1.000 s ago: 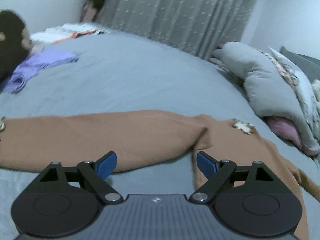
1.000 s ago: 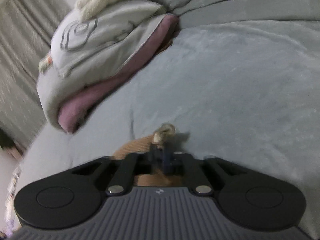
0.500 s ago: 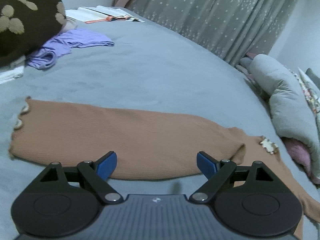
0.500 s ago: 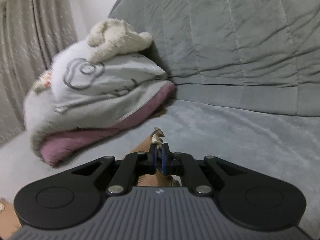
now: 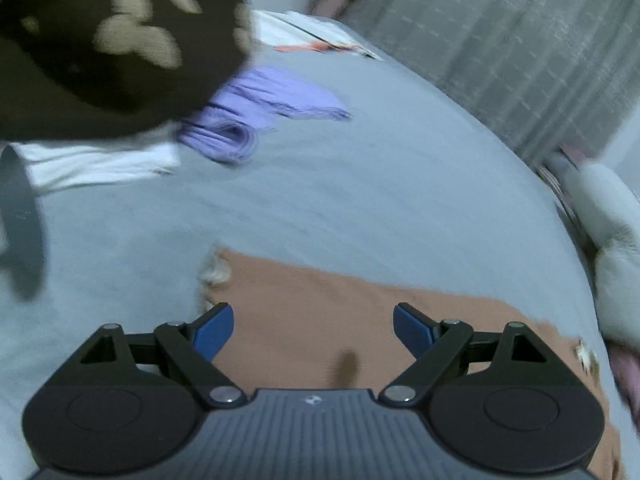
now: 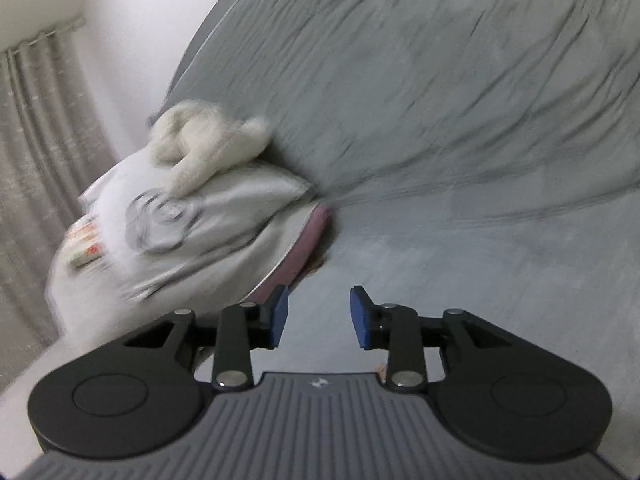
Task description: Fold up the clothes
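Around the working area, a grey bedspread is seen covering the bed, and a crumpled lilac garment lies on it well beyond the task's cloth. Just beside that garment, a dark brown plush shape with cream patches is seen resting over a folded white cloth. A grey patterned curtain hangs at the far side. In the right wrist view, a pale grey pillow with a circular print is stacked on a mauve cushion, with a cream fluffy toy on top, against a grey quilted headboard.

The long brown knitted garment is spread flat on the bedspread, its frilled cream edge at the left end. The left gripper is held above it with the jaws spread wide and nothing between them. The right gripper is parted moderately over bare bedspread, gripping nothing.
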The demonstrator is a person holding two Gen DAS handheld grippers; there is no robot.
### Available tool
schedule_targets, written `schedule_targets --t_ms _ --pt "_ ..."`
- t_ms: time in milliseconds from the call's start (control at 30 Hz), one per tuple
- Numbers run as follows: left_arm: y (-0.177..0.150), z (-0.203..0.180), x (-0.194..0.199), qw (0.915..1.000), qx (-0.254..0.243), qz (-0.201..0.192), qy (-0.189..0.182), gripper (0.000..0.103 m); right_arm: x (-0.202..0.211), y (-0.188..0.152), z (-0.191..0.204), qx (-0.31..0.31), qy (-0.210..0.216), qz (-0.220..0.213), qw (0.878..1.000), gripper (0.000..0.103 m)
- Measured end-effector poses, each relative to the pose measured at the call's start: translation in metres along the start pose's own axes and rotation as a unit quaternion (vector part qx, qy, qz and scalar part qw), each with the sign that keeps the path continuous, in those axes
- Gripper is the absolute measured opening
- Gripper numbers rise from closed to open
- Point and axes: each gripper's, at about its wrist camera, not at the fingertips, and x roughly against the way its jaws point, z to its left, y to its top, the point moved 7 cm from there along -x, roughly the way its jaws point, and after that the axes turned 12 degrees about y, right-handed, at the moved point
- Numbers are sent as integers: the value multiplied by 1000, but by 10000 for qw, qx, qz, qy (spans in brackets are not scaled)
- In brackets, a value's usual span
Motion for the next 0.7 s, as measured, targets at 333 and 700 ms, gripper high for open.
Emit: schedule_targets --t_ms 333,700 --pt "-9 -12 -31 9900 -1347 -18 427 102 34 -145 182 2955 2314 1941 9063 86" --pt "-10 -39 -38 9782 -1892 -733 430 16 39 -172 201 3337 2449 2186 8837 87"
